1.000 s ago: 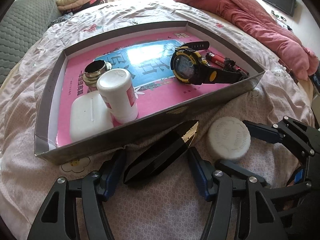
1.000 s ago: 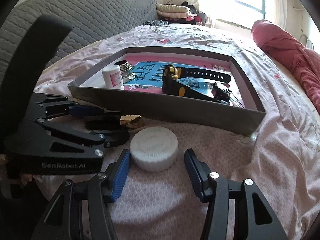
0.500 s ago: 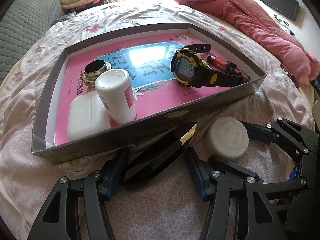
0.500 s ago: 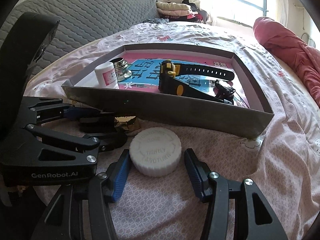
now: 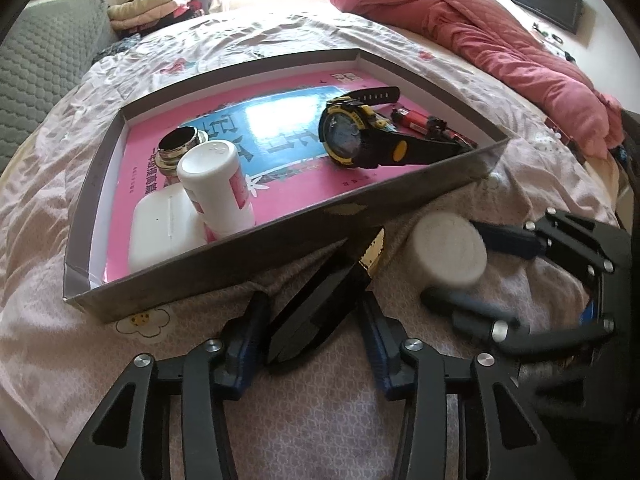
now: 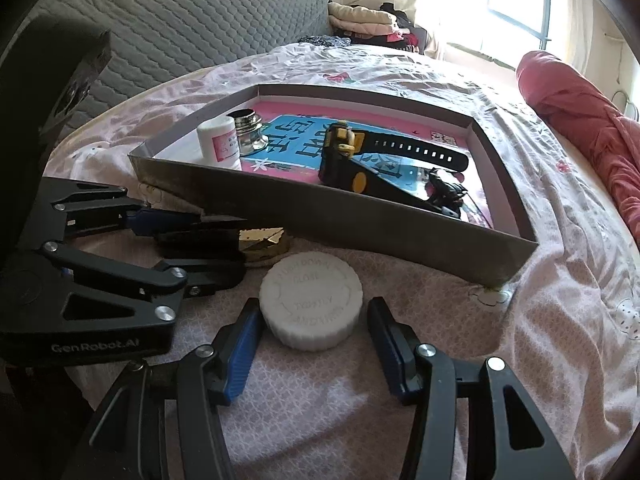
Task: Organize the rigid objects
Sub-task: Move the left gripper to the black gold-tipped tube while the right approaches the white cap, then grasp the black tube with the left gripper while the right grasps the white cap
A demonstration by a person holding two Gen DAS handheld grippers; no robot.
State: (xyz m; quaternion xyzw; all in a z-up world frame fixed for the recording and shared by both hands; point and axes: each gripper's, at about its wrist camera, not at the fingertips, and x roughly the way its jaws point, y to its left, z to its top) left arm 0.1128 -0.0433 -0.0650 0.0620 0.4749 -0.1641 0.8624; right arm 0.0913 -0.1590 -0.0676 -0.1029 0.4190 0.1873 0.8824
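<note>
I see bed [image 5: 100, 360], grey box [image 5: 360, 216] on it holding watch [image 5: 352, 136]. My left tool [image 5: 316, 332] closing around black case [image 5: 320, 300], pads not yet pressing. My right tool [image 6: 312, 332] open astride white lid [image 6: 312, 304] beside box.

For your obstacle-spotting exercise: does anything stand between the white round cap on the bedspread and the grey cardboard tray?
Only the grey cardboard tray's own near wall stands between; the white round cap, flanked by the right gripper, must be lifted over it.

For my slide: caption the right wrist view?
Right gripper open around white cap; left gripper closing around black case.
</note>
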